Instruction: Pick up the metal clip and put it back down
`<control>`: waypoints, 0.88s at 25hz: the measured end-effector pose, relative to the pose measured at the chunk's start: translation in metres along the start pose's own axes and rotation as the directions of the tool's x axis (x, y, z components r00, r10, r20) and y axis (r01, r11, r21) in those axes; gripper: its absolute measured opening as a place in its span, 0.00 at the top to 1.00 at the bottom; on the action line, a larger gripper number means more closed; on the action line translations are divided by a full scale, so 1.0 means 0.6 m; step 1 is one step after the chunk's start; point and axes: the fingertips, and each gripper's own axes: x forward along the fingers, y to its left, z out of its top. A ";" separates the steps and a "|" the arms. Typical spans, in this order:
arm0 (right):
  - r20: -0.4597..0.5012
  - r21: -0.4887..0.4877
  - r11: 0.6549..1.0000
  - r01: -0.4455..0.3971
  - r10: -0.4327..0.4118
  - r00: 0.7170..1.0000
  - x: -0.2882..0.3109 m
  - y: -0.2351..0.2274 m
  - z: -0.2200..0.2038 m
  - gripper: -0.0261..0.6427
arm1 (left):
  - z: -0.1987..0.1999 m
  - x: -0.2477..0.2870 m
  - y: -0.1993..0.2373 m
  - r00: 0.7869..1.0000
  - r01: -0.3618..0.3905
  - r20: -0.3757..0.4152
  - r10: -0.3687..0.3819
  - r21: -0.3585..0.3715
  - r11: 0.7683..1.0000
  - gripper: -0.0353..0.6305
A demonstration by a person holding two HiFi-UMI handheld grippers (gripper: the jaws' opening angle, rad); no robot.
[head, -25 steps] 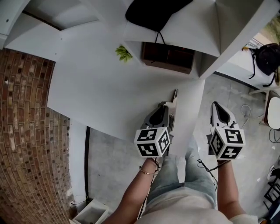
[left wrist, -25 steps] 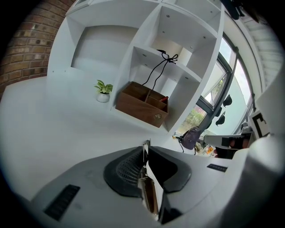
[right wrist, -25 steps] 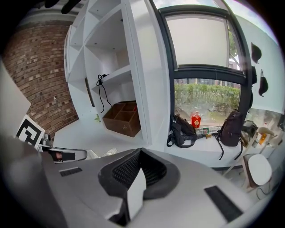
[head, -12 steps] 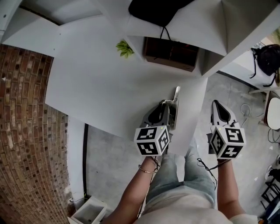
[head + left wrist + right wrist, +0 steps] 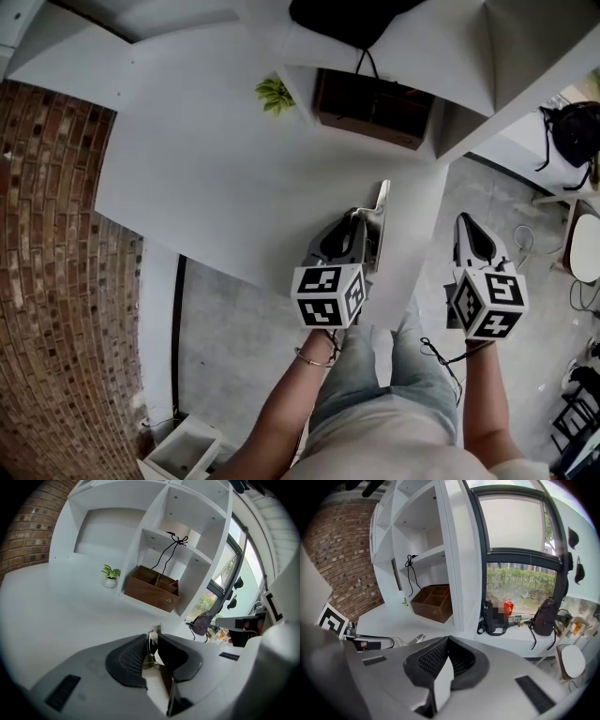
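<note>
The metal clip (image 5: 378, 223) is a long silver strip that sticks out past my left gripper (image 5: 364, 232), which is shut on it over the white table (image 5: 216, 187) near the table's right front corner. In the left gripper view the clip (image 5: 153, 645) sits pinched between the two dark pads. Whether the clip touches the table I cannot tell. My right gripper (image 5: 472, 236) hangs past the table's right edge, above the floor. Its jaws (image 5: 446, 641) are shut with nothing in them. From the right gripper view the clip's tip (image 5: 419, 638) shows at the left.
A brown wooden box (image 5: 375, 108) with a black cord stands at the table's back by the white shelving. A small potted plant (image 5: 275, 94) is to its left. A brick wall (image 5: 56, 281) runs along the left. A black backpack (image 5: 574, 131) lies at the far right.
The head view has drifted a little, so the table and box sit slightly higher and to the right. Both grippers hold nearly the same places, and the left one keeps the clip.
</note>
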 end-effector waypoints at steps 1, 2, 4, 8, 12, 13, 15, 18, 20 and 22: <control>0.002 0.000 1.000 0.000 0.000 1.000 -0.001 0.000 0.001 0.96 | 0.000 0.000 0.000 1.000 0.001 -0.001 -0.001 0.000 1.000 0.85; 0.004 -0.001 1.000 0.000 0.000 1.000 -0.003 0.000 0.003 0.96 | 0.000 -0.001 0.001 1.000 0.000 -0.003 0.000 0.001 1.000 0.85; 0.009 -0.002 1.000 0.000 0.000 1.000 -0.007 0.000 0.007 0.96 | 0.001 -0.005 0.002 1.000 -0.009 -0.005 0.009 0.004 1.000 0.85; 0.029 -0.008 1.000 -0.005 0.006 1.000 -0.020 -0.003 0.023 0.96 | 0.010 -0.019 0.001 0.999 -0.031 0.008 0.031 0.015 0.999 0.85; 0.067 -0.018 1.000 -0.009 0.010 0.998 -0.041 -0.012 0.056 0.96 | 0.048 -0.047 0.004 0.996 -0.069 0.062 0.067 0.025 0.997 0.85; 0.081 -0.020 1.000 -0.008 0.010 0.997 -0.049 -0.015 0.067 0.96 | 0.063 -0.057 0.006 0.993 -0.081 0.085 0.079 0.023 0.996 0.85; 0.115 -0.024 1.000 -0.004 0.006 0.993 -0.067 -0.026 0.095 0.96 | 0.098 -0.083 0.011 0.985 -0.110 0.137 0.107 0.015 0.994 0.85; 0.189 -0.029 1.000 0.008 -0.002 0.982 -0.093 -0.047 0.153 0.96 | 0.168 -0.127 0.024 0.957 -0.173 0.237 0.165 0.012 0.985 0.85; 0.248 -0.032 0.999 0.016 -0.008 0.969 -0.109 -0.061 0.199 0.96 | 0.218 -0.158 0.031 0.933 -0.213 0.302 0.196 0.026 0.977 0.85; 0.299 -0.032 0.999 0.027 -0.016 0.954 -0.130 -0.073 0.238 0.96 | 0.259 -0.189 0.030 0.913 -0.244 0.349 0.213 0.048 0.969 0.85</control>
